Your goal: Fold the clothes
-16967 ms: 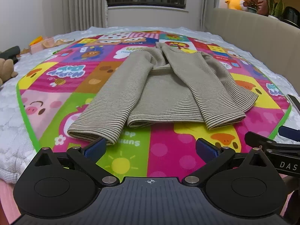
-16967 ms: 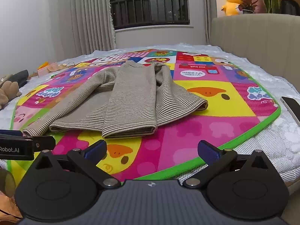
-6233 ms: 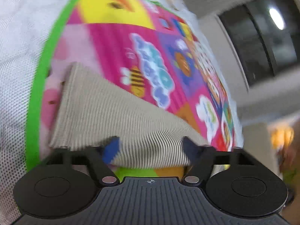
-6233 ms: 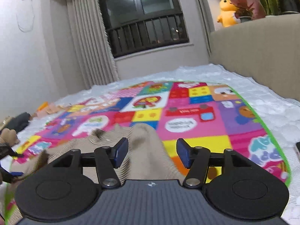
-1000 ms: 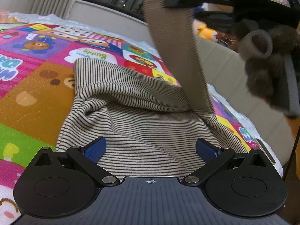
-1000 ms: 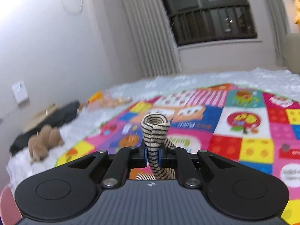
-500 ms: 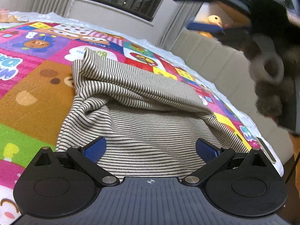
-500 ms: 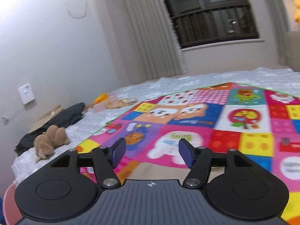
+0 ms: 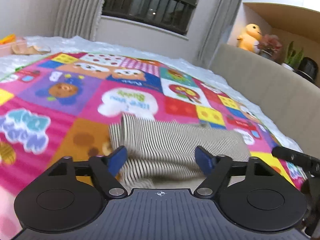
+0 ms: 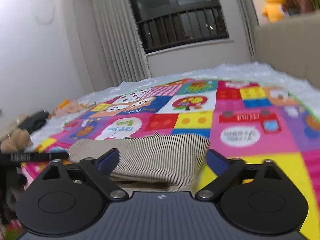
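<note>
Striped top [image 9: 176,140] just beyond tool [image 9: 161,159]

Two wrist cameras, both low over the play mat and facing the barred window

The left wrist view sat behind its hand-held gripper [image 9: 161,159], close above the near edge of the play mat [image 9: 60,100], tilted downward and looking across it toward the window [image 9: 148,18], the beige headboard [image 9: 260,84] running to the window's right. The right wrist view rode behind its own hand-held gripper [image 10: 162,160], equally near and low, facing the same window [image 10: 180,20] from farther right. Both shared the mat's patchwork squares, the folded striped garment [image 9: 180,138] just ahead, the curtain [image 10: 116,40] left of the window, and the yellow plush duck [image 9: 250,38].
</note>
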Available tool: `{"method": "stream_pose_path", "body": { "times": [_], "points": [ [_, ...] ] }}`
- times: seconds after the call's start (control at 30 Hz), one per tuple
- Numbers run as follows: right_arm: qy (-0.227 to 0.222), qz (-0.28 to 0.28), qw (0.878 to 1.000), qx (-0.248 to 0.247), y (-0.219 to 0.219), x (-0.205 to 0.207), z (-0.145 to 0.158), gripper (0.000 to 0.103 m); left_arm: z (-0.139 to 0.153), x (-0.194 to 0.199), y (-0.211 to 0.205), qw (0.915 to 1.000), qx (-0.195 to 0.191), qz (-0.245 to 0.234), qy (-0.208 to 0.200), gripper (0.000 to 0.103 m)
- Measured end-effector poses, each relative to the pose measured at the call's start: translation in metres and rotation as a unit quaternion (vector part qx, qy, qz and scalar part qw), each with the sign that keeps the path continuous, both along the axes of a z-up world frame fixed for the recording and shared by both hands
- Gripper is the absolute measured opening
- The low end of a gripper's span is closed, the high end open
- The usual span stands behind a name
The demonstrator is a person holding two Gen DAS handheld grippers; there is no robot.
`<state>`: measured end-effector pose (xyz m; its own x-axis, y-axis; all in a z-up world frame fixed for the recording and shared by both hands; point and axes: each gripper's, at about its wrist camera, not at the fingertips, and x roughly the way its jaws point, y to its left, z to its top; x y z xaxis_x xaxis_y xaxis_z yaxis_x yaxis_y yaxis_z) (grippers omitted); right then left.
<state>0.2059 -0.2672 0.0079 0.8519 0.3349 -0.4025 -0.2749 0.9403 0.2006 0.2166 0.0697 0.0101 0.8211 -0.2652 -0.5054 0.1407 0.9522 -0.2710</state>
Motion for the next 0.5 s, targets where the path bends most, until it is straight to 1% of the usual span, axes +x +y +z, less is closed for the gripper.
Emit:
{"method": "stream_pose_path", "body": {
  "times": [0.03, 0.1, 0.13, 0.2, 0.27, 0.3, 0.37, 0.47, 0.5],
  "points": [
    [-0.004, 0.006, 1.000, -0.018, 0.004, 0.004, 0.004, 0.057, 0.001, 0.006, -0.003, 1.0000, 0.006, -0.005, 0.000, 0.072],
    [0.006, 0.016, 0.999, -0.027, 0.013, 0.021, 0.011, 0.042, 0.004, 0.017, -0.008, 0.9997, 0.018, -0.016, -0.001, 0.069],
    [0.014, 0.022, 0.999, -0.027, 0.017, 0.032, 0.015, 0.042, 0.003, 0.024, -0.011, 0.9996, 0.021, -0.020, 0.003, 0.066],
    [0.030, 0.032, 0.999, -0.028, 0.027, 0.056, 0.018, 0.042, -0.005, 0.039, -0.012, 0.9991, 0.021, -0.018, 0.031, 0.062],
    [0.049, 0.037, 0.998, -0.032, 0.038, 0.082, 0.018, 0.042, -0.019, 0.050, -0.008, 0.9977, 0.022, -0.009, 0.064, 0.052],
    [0.059, 0.038, 0.997, -0.035, 0.044, 0.095, 0.016, 0.042, -0.026, 0.052, -0.004, 0.9970, 0.019, -0.009, 0.074, 0.049],
    [0.080, 0.034, 0.995, -0.042, 0.054, 0.121, 0.011, 0.042, -0.036, 0.052, 0.005, 0.9967, 0.008, -0.015, 0.080, 0.047],
    [0.114, 0.025, 0.991, -0.064, 0.069, 0.161, -0.007, 0.043, -0.037, 0.048, 0.014, 0.9970, -0.006, -0.025, 0.074, 0.048],
    [0.132, 0.018, 0.989, -0.056, 0.071, 0.173, -0.016, 0.043, -0.034, 0.045, 0.017, 0.9970, -0.012, -0.023, 0.072, 0.048]
  ]
}}
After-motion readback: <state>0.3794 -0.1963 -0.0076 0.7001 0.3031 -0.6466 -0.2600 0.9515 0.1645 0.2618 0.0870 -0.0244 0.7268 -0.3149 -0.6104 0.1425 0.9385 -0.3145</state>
